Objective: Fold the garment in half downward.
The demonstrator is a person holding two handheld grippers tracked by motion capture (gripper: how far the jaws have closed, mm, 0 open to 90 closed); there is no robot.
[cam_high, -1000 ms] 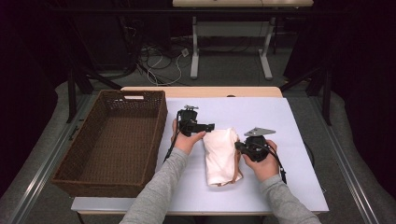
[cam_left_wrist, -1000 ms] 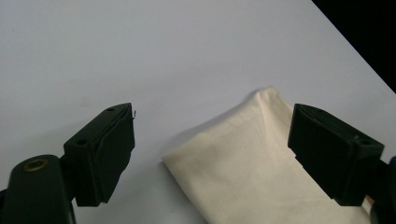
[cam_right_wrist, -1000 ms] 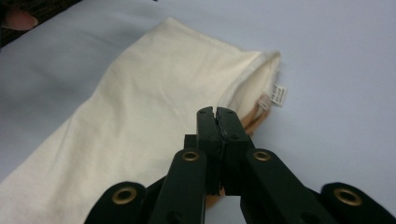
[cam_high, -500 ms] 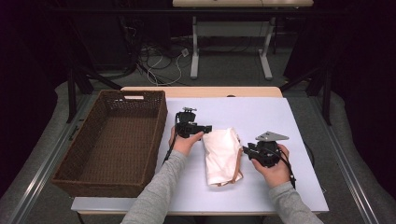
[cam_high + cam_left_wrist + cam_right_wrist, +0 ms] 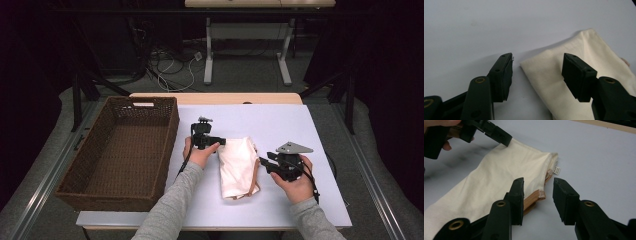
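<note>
My right hand-held gripper (image 5: 265,163) has let go of the folded cloth bag (image 5: 238,166), jaws spread just beside its right edge. Left hand-held gripper (image 5: 221,142) is closing around the far-left corner, not yet pinching. Bag lies mid-tabletop (image 5: 320,200), basket (image 5: 100,190) to the left.

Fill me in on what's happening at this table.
A person holds a gripper in each hand at a folded cream cloth on the white table. The left gripper has just been closing, its jaws straddling the cloth's corner without pinching it. The right gripper has just been opening at the tan-trimmed edge, gripping nothing. A brown wicker basket stands at the left.
</note>
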